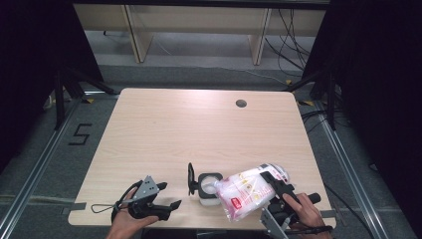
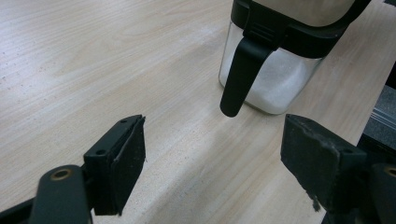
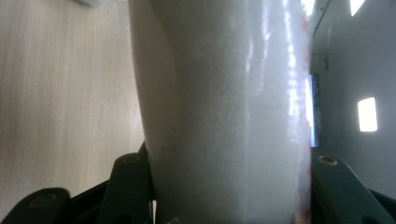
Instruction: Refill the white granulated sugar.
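Right gripper (image 1: pixel 272 185) clamps the bag of white granules (image 1: pixel 249 191), tilted over the open glass canister (image 1: pixel 209 187) (lid (image 1: pixel 190 178) upright), left gripper (image 1: pixel 168 195) open, empty beside it.

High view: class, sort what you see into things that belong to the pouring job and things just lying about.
Part of the job:
- bag of white grains, clamped in the right gripper, tilted towards the jar
- jar, lid flipped open, partly filled
- left gripper, open, beside the jar

Just lying about:
- table with its cable hole
- cables on the floor behind
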Action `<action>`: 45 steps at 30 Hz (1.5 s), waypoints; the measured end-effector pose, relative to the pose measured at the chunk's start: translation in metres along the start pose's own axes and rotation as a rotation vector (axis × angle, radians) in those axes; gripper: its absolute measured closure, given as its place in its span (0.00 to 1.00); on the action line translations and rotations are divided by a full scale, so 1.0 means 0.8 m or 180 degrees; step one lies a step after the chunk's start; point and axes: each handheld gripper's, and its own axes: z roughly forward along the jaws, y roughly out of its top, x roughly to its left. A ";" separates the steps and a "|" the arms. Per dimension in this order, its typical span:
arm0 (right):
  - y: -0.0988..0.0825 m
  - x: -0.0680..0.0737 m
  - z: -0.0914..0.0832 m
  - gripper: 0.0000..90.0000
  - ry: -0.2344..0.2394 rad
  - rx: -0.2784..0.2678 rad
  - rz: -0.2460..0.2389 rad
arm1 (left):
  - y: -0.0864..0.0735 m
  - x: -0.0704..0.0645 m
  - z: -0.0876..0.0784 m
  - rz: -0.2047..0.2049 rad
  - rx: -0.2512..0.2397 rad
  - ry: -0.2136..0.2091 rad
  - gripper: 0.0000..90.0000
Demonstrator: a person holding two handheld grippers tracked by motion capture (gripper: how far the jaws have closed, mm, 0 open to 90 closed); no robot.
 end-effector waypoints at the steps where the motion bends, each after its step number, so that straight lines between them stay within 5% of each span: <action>1: -0.001 -0.001 0.000 0.59 0.0007 -0.0038 0.0033 | 0.000 0.000 0.000 -0.0003 -0.0002 -0.0002 0.24; 3: -0.003 -0.001 0.000 0.60 0.0009 -0.0055 0.0079 | 0.000 0.000 0.000 0.0001 -0.0002 0.0000 0.24; 4: -0.004 0.002 0.001 0.60 0.0147 -0.0104 0.0306 | 0.000 0.000 0.000 0.0000 -0.0001 -0.0002 0.24; 5: -0.004 0.002 0.001 0.60 0.0147 -0.0104 0.0306 | 0.000 0.000 0.000 0.0000 -0.0001 -0.0002 0.24; 6: -0.008 0.005 0.002 0.60 0.0181 -0.0133 0.0563 | 0.000 0.000 0.000 -0.0002 -0.0003 -0.0004 0.24; 7: -0.009 -0.001 0.004 0.60 0.0133 -0.0202 0.0411 | 0.000 0.000 0.000 -0.0032 -0.0005 -0.0004 0.24; 8: -0.011 -0.003 0.005 0.60 0.0172 -0.0230 0.0471 | 0.000 -0.002 0.000 -0.0088 0.0019 0.0012 0.24; 9: -0.013 -0.002 0.006 0.60 0.0185 -0.0270 0.0551 | 0.000 -0.002 0.000 -0.0088 0.0019 0.0012 0.24; 10: -0.015 0.002 0.007 0.60 0.0231 -0.0279 0.0791 | 0.000 -0.002 0.000 -0.0090 0.0009 0.0004 0.24; 14: -0.022 0.002 0.013 0.60 0.0346 -0.0357 0.0978 | 0.000 -0.001 0.000 -0.0092 0.0008 -0.0013 0.24; 16: -0.025 0.005 0.013 0.60 0.0424 -0.0351 0.1240 | 0.000 -0.001 0.000 -0.0087 -0.0001 -0.0002 0.24; 19: -0.028 0.003 0.017 0.60 0.0450 -0.0417 0.1284 | 0.000 0.000 0.000 -0.0049 -0.0007 -0.0010 0.24; 22: -0.036 0.005 0.024 0.60 0.0529 -0.0499 0.1628 | 0.000 0.001 0.000 -0.0051 -0.0018 -0.0029 0.24; 26: -0.044 0.006 0.038 0.60 0.0611 -0.0568 0.1772 | 0.000 0.000 0.000 -0.0060 -0.0031 -0.0025 0.24; 36: -0.060 0.011 0.073 0.61 0.0839 -0.0732 0.2417 | 0.000 0.001 -0.001 -0.0056 0.0003 -0.0021 0.24; 45: -0.084 0.016 0.090 0.61 0.0849 -0.0793 0.2923 | 0.000 0.000 -0.002 -0.0130 -0.0019 -0.0012 0.24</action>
